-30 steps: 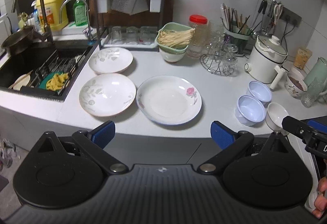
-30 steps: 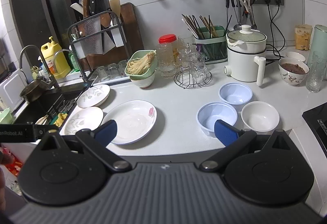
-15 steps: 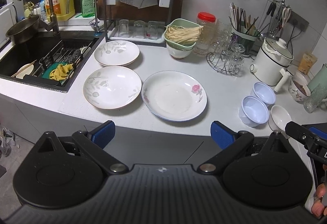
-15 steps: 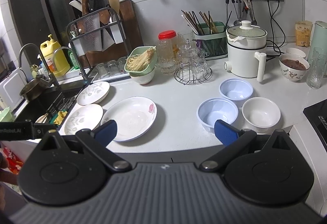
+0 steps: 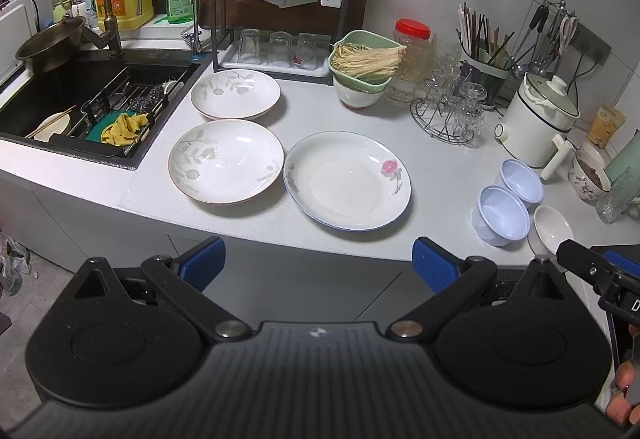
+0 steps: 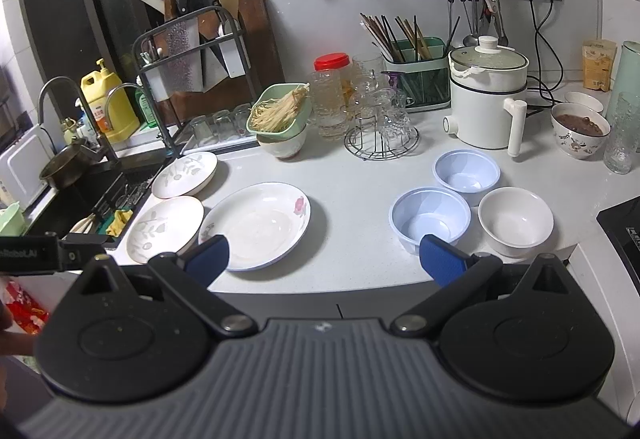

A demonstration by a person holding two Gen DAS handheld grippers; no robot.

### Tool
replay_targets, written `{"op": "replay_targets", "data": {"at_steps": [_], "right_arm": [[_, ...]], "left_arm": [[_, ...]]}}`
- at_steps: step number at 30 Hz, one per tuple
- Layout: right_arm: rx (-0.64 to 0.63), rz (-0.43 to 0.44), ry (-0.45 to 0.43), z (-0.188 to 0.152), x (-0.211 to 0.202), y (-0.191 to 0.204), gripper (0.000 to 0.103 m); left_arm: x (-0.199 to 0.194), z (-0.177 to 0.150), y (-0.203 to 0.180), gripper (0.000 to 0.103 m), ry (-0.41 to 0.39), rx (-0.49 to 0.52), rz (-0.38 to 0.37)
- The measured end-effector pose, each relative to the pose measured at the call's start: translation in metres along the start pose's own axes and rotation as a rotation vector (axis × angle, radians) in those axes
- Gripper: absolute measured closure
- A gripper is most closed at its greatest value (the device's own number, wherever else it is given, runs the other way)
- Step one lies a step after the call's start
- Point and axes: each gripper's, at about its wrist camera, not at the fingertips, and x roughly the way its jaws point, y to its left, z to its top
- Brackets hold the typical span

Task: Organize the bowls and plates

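Three plates lie apart on the white counter: a large rose plate (image 5: pixel 347 181) (image 6: pixel 256 225), a leaf-patterned plate (image 5: pixel 226 161) (image 6: pixel 165 229) to its left, and a second leaf plate (image 5: pixel 235 94) (image 6: pixel 185 174) behind that. Further right stand two pale blue bowls (image 5: pixel 501 215) (image 6: pixel 430 219), (image 5: pixel 519 178) (image 6: pixel 467 171) and a white bowl (image 5: pixel 554 225) (image 6: pixel 516 221). My left gripper (image 5: pixel 318 265) hangs open in front of the counter edge, below the plates. My right gripper (image 6: pixel 324 263) is open too, short of the counter between the rose plate and the blue bowl. Neither holds anything.
A sink (image 5: pixel 60 107) with a rack and yellow cloth is at the left. A knife and glass rack (image 5: pixel 280 19), a noodle basket on a bowl (image 5: pixel 362 73), a glass stand (image 5: pixel 450 111), an electric pot (image 5: pixel 536 119) and a filled bowl (image 6: pixel 580 129) line the back. A stove edge (image 6: pixel 624 227) is at right.
Both grippers have risen slightly, so the counter sits lower and is seen more from above. Nothing on the counter has moved and both stay open.
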Motion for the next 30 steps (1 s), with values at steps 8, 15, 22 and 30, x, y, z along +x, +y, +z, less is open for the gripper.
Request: {"op": "replay_targets", "data": {"at_steps": [8, 15, 22, 30], "right_arm": [[0.003, 0.005, 0.009, -0.0007, 0.0013, -0.0003, 0.0], [0.003, 0.007, 0.016, 0.0004, 0.0025, 0.0018, 0.0], [0.006, 0.02, 0.02, 0.0013, 0.0042, 0.0007, 0.0], [0.006, 0.021, 0.036, -0.0003, 0.0097, -0.0007, 0.0]], "left_arm": [[-0.0012, 0.0022, -0.0027, 0.002, 0.004, 0.005, 0.01], [-0.0023, 0.0051, -0.003, 0.002, 0.0, 0.004, 0.006], [-0.0001, 0.0071, -0.0045, 0.002, 0.016, 0.005, 0.013], [0.0025, 0.0085, -0.003, 0.002, 0.017, 0.003, 0.021]]}}
